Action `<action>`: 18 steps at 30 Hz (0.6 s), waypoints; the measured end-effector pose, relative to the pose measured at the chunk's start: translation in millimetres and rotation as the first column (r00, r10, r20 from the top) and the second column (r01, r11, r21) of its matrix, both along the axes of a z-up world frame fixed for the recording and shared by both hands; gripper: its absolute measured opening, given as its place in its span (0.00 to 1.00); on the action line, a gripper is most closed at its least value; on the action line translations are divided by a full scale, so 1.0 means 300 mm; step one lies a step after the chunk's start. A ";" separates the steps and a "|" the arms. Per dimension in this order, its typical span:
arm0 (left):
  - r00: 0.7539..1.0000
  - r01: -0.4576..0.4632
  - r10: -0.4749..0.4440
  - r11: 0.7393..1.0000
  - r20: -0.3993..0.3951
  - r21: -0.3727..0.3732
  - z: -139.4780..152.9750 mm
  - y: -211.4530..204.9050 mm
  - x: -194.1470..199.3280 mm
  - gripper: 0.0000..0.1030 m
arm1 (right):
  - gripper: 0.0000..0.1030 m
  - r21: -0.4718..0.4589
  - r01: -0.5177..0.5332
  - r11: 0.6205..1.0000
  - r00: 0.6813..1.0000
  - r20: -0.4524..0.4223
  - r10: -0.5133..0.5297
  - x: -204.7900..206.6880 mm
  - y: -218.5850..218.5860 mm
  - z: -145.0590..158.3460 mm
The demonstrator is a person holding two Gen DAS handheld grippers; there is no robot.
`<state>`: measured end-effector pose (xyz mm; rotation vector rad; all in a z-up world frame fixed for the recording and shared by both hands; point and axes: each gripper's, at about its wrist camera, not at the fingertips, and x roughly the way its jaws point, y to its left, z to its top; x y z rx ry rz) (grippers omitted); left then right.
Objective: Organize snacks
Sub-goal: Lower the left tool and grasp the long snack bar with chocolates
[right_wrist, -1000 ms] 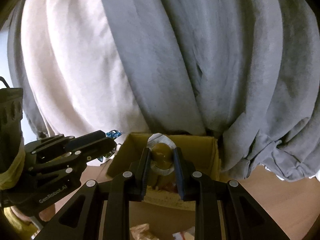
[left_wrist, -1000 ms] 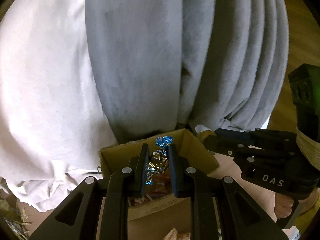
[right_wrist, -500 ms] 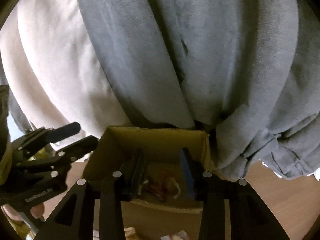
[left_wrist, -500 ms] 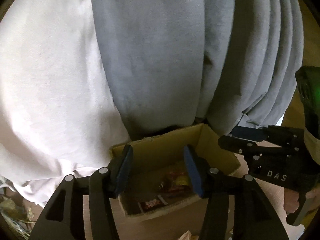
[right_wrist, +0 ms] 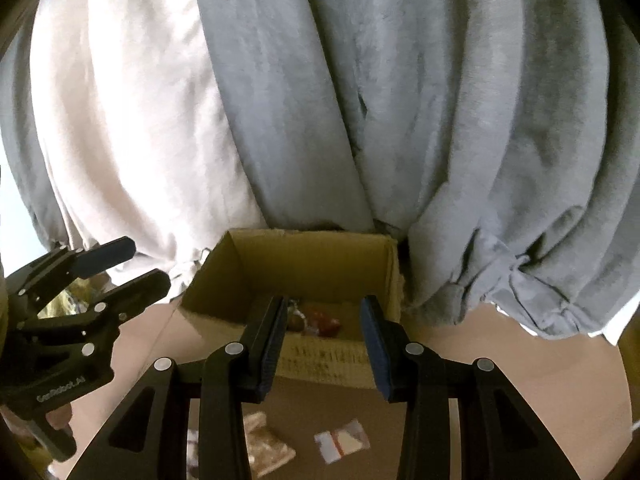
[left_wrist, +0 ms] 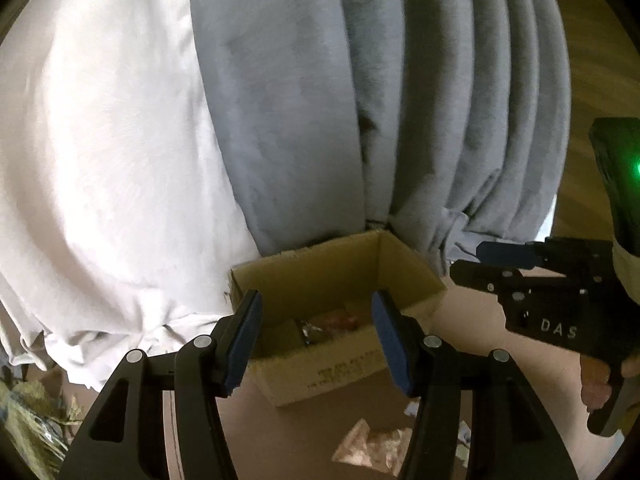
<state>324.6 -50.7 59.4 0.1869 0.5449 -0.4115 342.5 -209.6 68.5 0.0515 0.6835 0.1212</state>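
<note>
Black left gripper (left_wrist: 316, 336) and right gripper (right_wrist: 324, 340) gape over cardboard box (left_wrist: 340, 276).

The right gripper (right_wrist: 324, 344) points down at an open cardboard box (right_wrist: 312, 260) on the desk (right_wrist: 500, 360), its jaws apart with nothing between them. Inside the box lie several wrapped snacks (right_wrist: 320, 320), red and gold. Behind the box hang grey curtains (right_wrist: 400, 100) and a pale curtain (right_wrist: 132, 120). At the left, the left gripper (right_wrist: 124, 268) hovers beside the box, jaws parted and empty. Nearer on the desk lie a clear snack bag (right_wrist: 268, 448) and a small white packet (right_wrist: 342, 444).
</note>
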 end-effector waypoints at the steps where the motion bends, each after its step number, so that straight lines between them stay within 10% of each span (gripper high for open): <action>1: 1.000 0.001 -0.001 1.000 0.007 0.003 -0.001 0.006 -0.022 0.54 | 0.38 -0.004 0.005 1.000 1.000 0.002 -0.005 -0.018 -0.003 -0.001; 18: 0.997 0.001 0.008 0.992 -0.074 0.127 -0.197 0.045 -0.291 0.56 | 0.38 -0.036 0.051 0.998 0.990 -0.132 -0.055 -0.305 0.001 -0.205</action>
